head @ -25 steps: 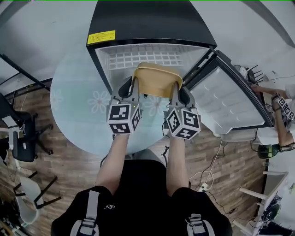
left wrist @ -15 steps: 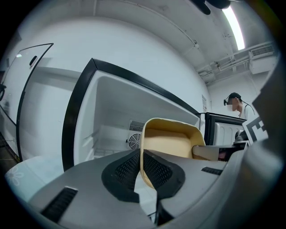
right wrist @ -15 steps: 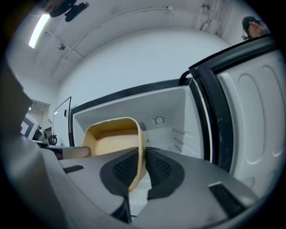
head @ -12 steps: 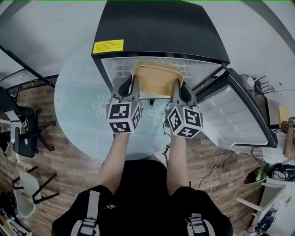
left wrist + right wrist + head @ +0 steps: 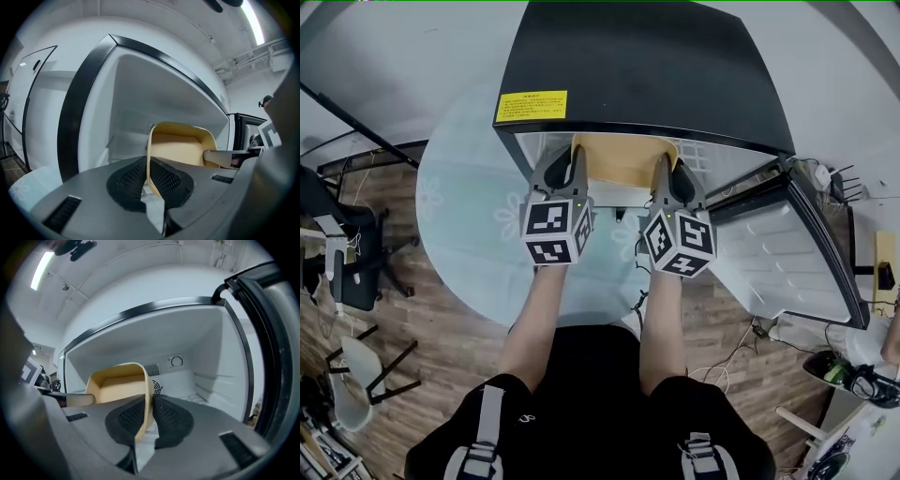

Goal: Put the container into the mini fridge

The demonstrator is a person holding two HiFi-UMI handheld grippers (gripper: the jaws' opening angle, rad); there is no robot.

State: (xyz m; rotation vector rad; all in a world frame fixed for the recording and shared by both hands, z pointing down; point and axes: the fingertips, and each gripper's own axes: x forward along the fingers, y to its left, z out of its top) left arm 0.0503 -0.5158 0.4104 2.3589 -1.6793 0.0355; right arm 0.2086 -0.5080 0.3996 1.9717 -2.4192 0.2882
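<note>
A tan, open-topped container (image 5: pixel 623 158) is held between both grippers at the mouth of the black mini fridge (image 5: pixel 647 66). My left gripper (image 5: pixel 577 161) is shut on the container's left wall (image 5: pixel 149 154), the thin rim pinched between its black pads. On the opposite side, my right gripper (image 5: pixel 661 169) is shut on the right wall (image 5: pixel 147 390). The container's far part sits under the fridge's top edge, inside the white interior (image 5: pixel 197 352). The fridge door (image 5: pixel 787 258) stands swung open to the right.
The fridge stands on a round pale-blue rug (image 5: pixel 469 216) over wood flooring. A black chair (image 5: pixel 347 262) is at the left. Cables and small items lie at the right near the door. A dial and vent (image 5: pixel 176 362) sit on the fridge's back wall.
Both grippers and the container have moved forward, so the container now sits partly under the fridge's top edge. The view has shifted closer over the fridge.
</note>
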